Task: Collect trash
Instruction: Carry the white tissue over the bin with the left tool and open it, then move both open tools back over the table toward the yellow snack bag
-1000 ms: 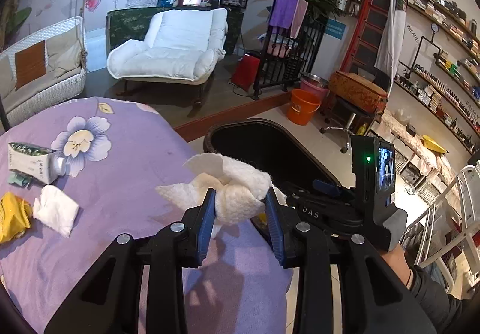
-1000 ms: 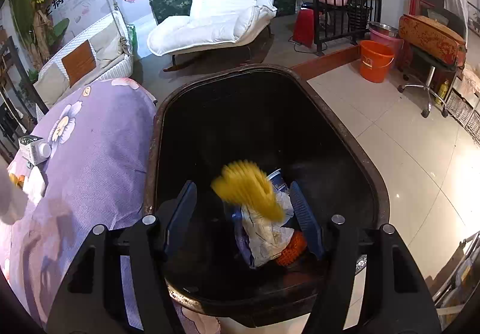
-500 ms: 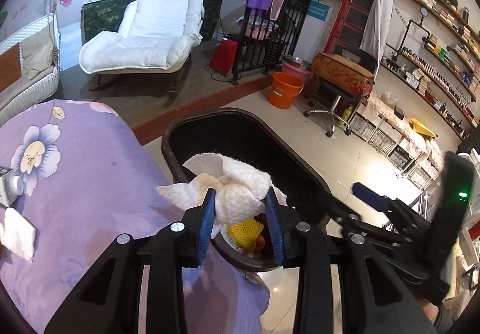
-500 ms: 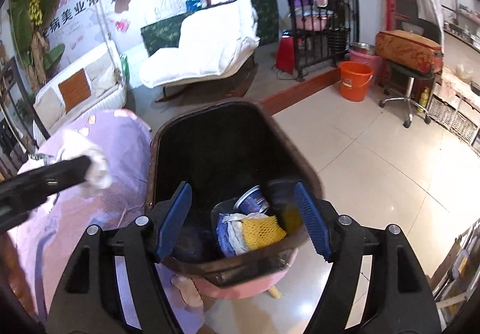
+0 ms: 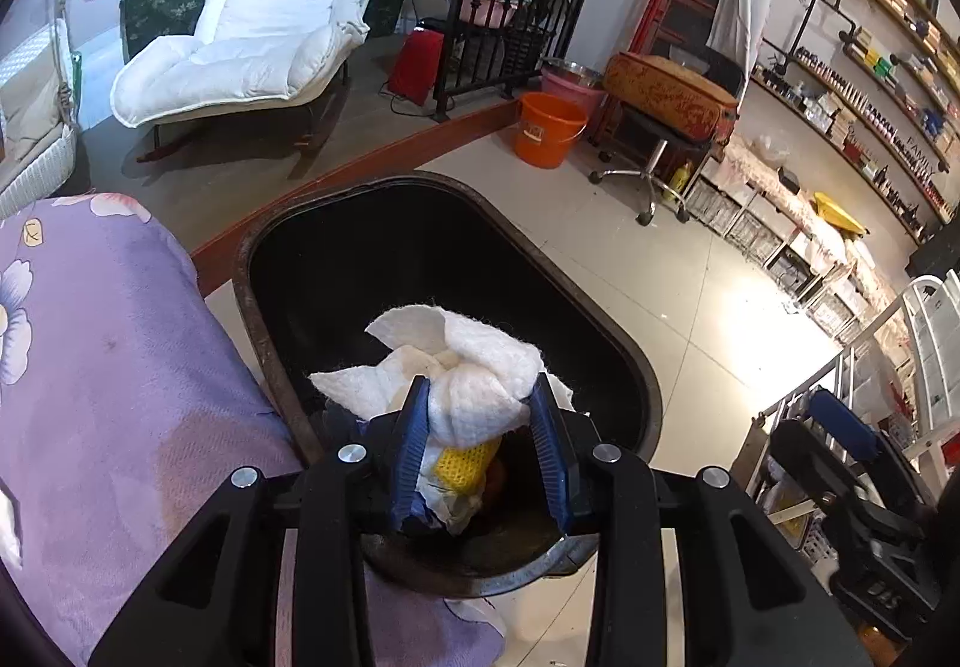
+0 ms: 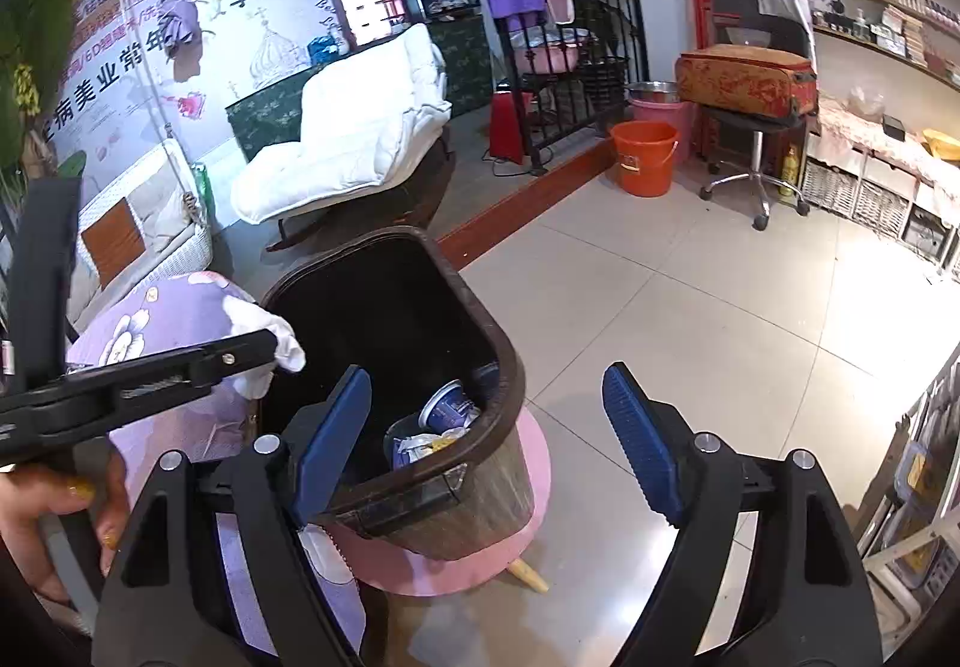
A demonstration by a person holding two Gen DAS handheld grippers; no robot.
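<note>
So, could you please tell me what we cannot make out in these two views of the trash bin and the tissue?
- Left wrist view: the crumpled tissue in the left tool hides most of the trash in the bin.
- Right wrist view: the bin's near wall cuts off its floor; only a cup and wrappers show.
- Right wrist view: the left tool's arm covers most of the tissue.
- Left wrist view: the purple cloth runs off the left edge.

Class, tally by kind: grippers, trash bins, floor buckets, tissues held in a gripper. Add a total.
Grippers: 2 (left gripper; right gripper, jaws opening, empty)
Trash bin: 1
Buckets: 2 (orange bucket, pink bucket)
Held tissue: 1
Total: 6
</note>
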